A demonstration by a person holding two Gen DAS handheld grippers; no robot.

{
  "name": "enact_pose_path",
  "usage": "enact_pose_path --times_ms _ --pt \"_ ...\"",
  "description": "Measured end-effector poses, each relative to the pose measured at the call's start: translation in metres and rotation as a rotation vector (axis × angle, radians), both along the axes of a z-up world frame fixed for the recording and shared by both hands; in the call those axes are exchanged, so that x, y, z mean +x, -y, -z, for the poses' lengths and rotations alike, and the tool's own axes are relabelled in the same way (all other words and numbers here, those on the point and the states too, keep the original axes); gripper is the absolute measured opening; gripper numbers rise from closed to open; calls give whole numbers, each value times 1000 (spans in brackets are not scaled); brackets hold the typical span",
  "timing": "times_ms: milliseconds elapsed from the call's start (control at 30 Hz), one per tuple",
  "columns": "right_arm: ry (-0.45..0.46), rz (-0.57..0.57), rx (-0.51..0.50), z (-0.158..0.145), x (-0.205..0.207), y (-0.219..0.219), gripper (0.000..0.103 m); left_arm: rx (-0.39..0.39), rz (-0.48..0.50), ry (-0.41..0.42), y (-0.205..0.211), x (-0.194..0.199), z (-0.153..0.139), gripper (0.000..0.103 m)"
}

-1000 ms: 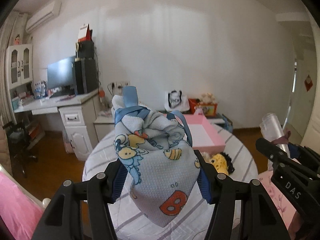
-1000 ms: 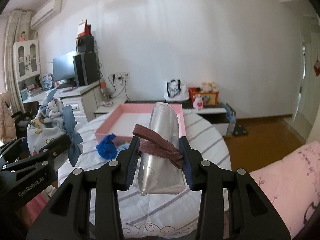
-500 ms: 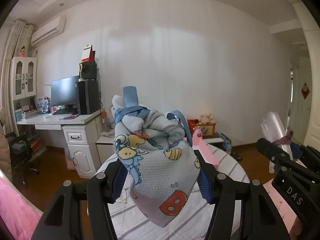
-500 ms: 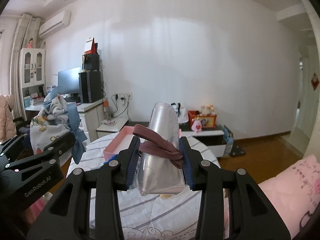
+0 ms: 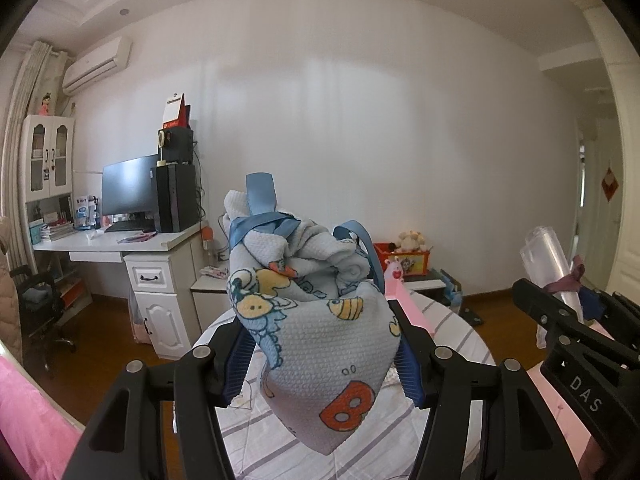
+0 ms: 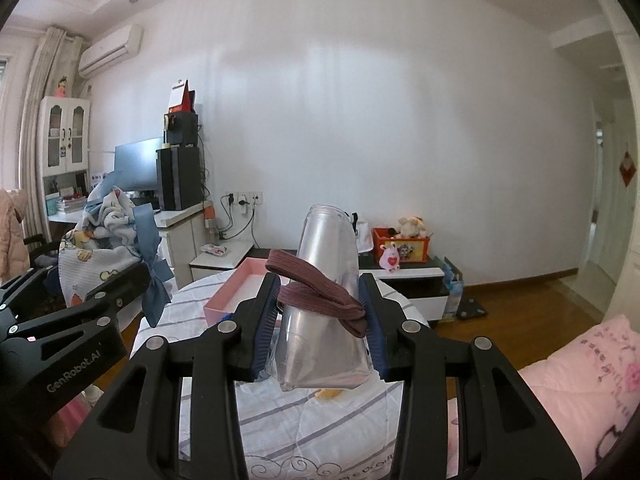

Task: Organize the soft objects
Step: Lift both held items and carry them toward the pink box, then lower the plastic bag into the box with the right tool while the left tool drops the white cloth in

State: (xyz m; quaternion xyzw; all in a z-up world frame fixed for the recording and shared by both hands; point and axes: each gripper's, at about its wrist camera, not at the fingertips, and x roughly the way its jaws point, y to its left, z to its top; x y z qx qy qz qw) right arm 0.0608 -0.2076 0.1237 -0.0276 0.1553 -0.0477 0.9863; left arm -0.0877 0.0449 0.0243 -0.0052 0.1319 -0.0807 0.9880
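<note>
A: Task items first. White waffle-weave cloth w/ cartoon print and blue ribbon trim (image 5: 320,332) is bunched up, pinched between the fingers of the left gripper (image 5: 322,356), held up in the air above the table. Same cloth visible at far left in the right wrist view.

B: And the other hand?

A: Right gripper (image 6: 322,326) is clamped on a clear plastic tube-like roll w/ a maroon elastic band (image 6: 320,298) wrapped round it. Roll stands roughly upright, tapering up. Also off the table.

B: So both tongs full. Where does the stuff go?

A: Best guess, the pink shallow rectangular box (image 6: 240,286), sitting on the round table w/ white striped cloth (image 6: 312,420). Box interior mostly hidden behind the right gripper; the part I see looks bare. A bit of blue sits at its near corner, can't ID it.

B: Anything left on the table?

A: Something yellow (image 6: 330,393) peeks out just under the roll, on the tablecloth. Too little showing to name it. Rest of the tabletop is blocked by grippers.

B: Progress?

A: My read: early to mid. Two items picked up, neither placed. Both grippers aimed at the far wall, not down at the box, so the drop-off isn't lined up yet. Left to do: lower each over the box, release, then collect the yellow thing and whatever else lies out of view.

B: Surroundings?

A: Pink bedding (image 6: 576,376) at right edge, white desk w/ monitor (image 5: 128,188) back left. Not in play.
</note>
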Motion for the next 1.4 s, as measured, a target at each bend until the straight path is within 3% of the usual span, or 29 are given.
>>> enact_pose_path --times_ms 267,500,867,1133,1400 --pt "-19 2 -7 2 6 -1 37 5 3 -20 5 22 -9 58" --pt "-42 -6 6 2 23 0 37 14 4 -53 14 57 -31 58" --pt "-88 0 19 10 59 8 37 28 25 -121 23 118 -38 58" --pt "-138 17 27 21 109 19 38 35 56 -182 37 195 -43 58" --pt "-214 53 50 41 179 36 38 23 53 -248 48 299 -48 58"
